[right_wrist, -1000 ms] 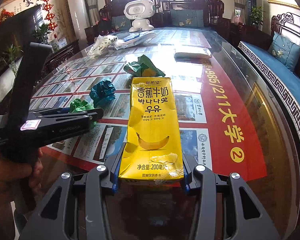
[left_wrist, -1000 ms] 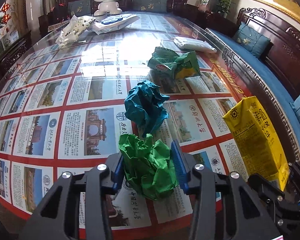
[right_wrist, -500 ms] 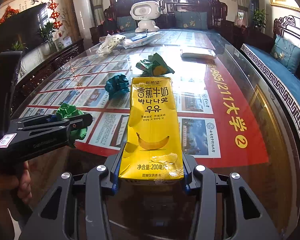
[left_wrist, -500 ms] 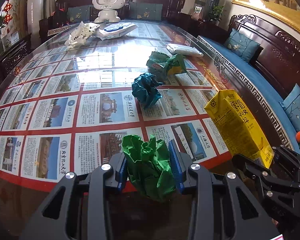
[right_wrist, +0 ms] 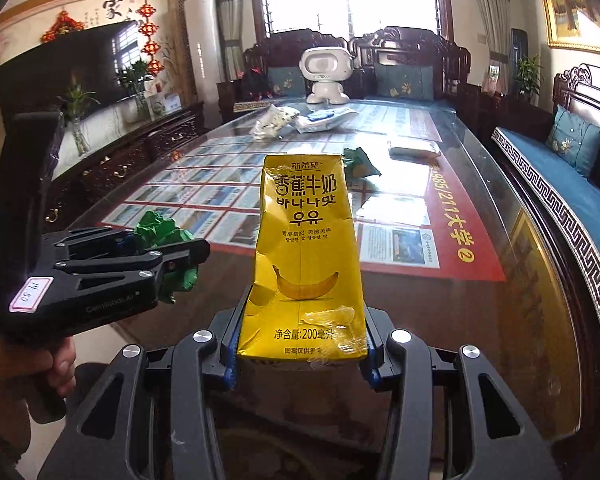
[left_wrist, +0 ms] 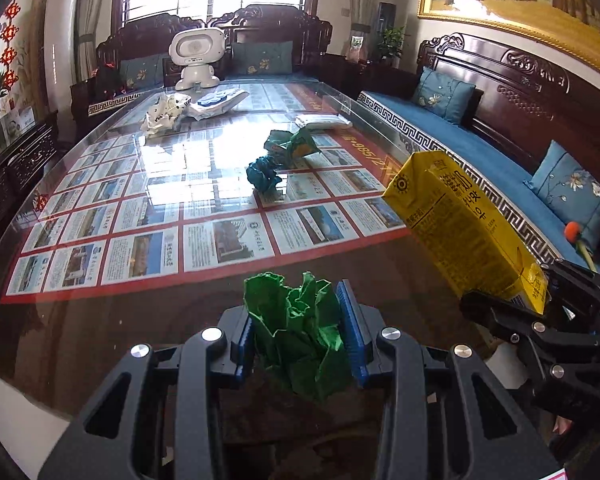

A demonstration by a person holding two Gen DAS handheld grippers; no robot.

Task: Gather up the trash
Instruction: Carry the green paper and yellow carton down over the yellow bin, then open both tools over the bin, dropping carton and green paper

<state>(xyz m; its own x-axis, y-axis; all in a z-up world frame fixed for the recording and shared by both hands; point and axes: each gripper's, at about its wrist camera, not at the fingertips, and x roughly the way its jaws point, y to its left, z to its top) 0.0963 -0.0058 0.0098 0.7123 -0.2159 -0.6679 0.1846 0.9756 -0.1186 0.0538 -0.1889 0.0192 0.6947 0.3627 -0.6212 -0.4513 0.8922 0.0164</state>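
Left tongs (left_wrist: 298, 340): clamped on the green crumpled paper (left_wrist: 296, 340), now pulled back off the table (left_wrist: 100, 320) edge.
Right tongs (right_wrist: 302, 354): squeezing the yellow banana milk carton (right_wrist: 306, 256), lifted clear too.
Still out there: teal paper ball (left_wrist: 263, 174), green snack wrapper (left_wrist: 292, 144).
Meaning: both loads are likely headed for a bin, none in view.

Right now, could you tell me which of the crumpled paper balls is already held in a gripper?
The bright green paper ball, clamped in the left gripper. The teal paper ball lies loose on the glass table.
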